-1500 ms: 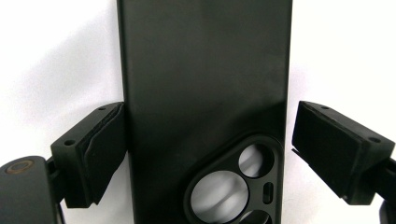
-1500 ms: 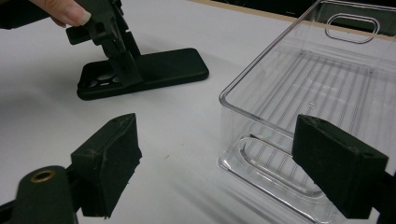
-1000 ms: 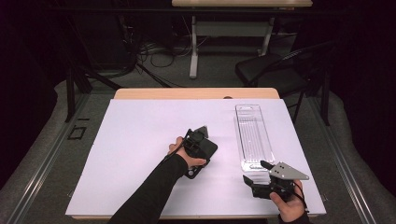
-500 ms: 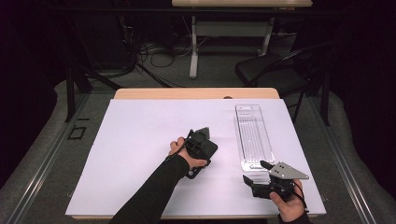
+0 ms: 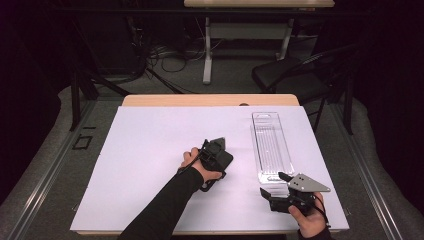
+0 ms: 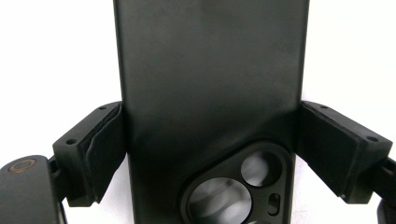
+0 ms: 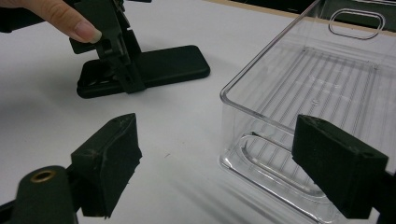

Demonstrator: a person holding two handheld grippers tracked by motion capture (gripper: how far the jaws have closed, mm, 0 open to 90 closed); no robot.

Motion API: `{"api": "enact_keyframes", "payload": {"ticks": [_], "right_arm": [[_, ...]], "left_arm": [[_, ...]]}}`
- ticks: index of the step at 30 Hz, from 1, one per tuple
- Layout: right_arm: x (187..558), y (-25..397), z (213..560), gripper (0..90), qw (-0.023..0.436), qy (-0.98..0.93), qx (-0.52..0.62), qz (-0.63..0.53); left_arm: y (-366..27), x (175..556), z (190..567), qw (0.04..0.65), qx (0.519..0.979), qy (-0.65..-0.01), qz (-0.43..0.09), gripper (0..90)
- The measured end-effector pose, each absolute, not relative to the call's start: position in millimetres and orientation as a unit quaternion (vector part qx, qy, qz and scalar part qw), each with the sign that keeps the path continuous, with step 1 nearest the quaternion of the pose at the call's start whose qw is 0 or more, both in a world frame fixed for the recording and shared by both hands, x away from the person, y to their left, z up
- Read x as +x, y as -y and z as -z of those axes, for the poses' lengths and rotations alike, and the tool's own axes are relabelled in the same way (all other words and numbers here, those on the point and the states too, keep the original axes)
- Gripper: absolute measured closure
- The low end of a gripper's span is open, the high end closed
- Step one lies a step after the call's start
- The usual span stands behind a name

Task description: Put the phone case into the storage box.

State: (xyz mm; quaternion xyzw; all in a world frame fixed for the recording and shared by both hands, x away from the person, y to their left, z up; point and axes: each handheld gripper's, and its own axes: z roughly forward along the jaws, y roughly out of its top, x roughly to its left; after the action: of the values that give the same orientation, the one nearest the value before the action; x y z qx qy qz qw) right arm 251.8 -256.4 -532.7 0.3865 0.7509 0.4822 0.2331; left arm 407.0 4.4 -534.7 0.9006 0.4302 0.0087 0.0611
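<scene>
- Phone case (image 6: 210, 93), black, lies flat on the white table (image 5: 150, 150) near centre; camera cutout at the gripper end.
- Left gripper (image 5: 216, 156) clamps the case's two long sides, pads touching both.
- Clear plastic tray (image 5: 271, 145) sits at the right, empty.
- Right gripper (image 5: 274, 186), jaws spread wide with nothing between, sits just beside the tray's near end.

The left claw (image 5: 216, 156) sits clamped at mid-table, while the right claw (image 5: 274, 186) rests low with jaws spread.
</scene>
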Motion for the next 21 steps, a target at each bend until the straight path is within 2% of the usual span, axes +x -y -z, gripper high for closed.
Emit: {"api": "enact_keyframes", "payload": {"ticks": [21], "right_arm": [[252.0, 257.1, 533.0, 14.3, 0.234, -0.751, 0.386, -0.481]], "left_arm": [[-10.4, 409.2, 531.4, 0.053, 0.906, -0.420, -0.003, 14.1]]}}
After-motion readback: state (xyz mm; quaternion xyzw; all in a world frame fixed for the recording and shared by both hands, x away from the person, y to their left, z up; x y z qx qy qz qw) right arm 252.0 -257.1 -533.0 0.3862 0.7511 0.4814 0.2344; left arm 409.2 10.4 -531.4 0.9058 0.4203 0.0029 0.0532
